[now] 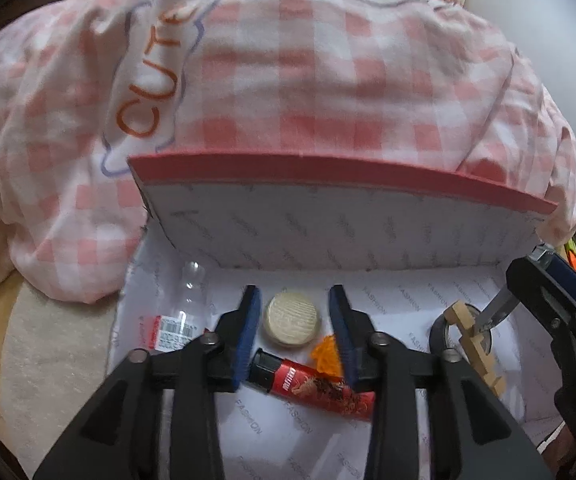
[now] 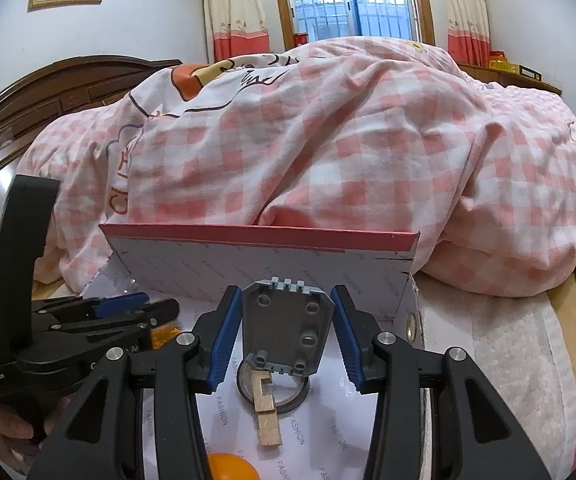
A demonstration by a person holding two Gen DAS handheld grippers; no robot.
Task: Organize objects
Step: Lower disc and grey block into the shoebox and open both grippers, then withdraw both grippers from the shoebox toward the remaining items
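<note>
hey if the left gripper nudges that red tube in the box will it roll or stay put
The red tube lies on its side on the box floor; its black capped end looks round, so that end may roll. Its other end looks flattened, likely checking a full roll. It probably slides easily on smooth paper.

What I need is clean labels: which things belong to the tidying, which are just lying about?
Job: box, grey plate in right gripper, left gripper, round tin, red tube, clear bottle, wooden piece, tape ring.
Lying about: checked quilt, headboard, curtains.
</note>
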